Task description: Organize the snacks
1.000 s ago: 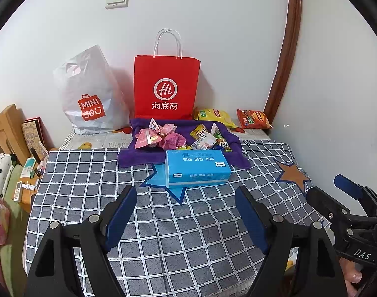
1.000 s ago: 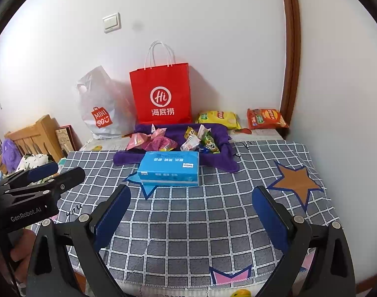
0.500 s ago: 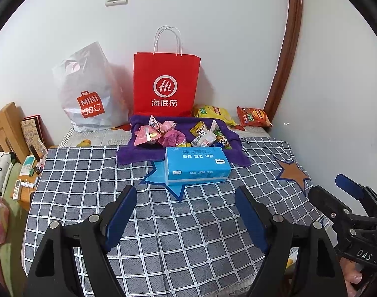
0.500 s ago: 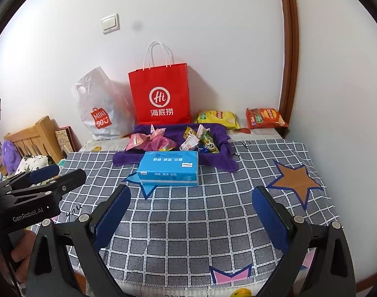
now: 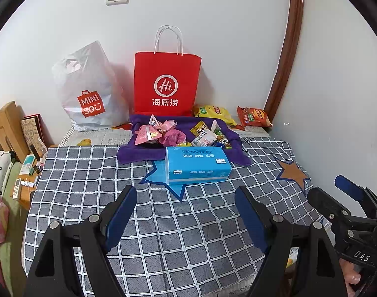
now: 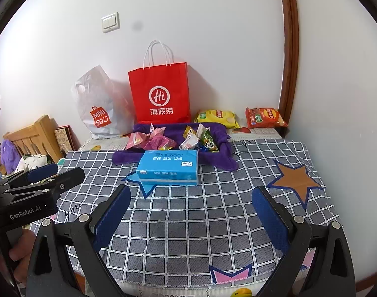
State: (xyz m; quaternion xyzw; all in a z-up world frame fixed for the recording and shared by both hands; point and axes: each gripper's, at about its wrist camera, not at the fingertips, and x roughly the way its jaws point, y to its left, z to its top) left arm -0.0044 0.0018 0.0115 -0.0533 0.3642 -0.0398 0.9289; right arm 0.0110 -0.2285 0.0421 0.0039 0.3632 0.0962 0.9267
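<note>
No shift since before: both grippers, left gripper and right gripper, wide, empty; "Hi" red bag, "MINISO" bag.

From my left claw's camera, the tissue box lies mid-bench on the checked cloth, touching the front edge of the towel behind it. On the towel, one heap of snack packets sits left and another heap right. Behind the towel a paper bag stands upright against the wall, with a plastic bag just to its left. Right of the paper bag lie two chip bags, side by side, the farther one nearest the corner.
</note>
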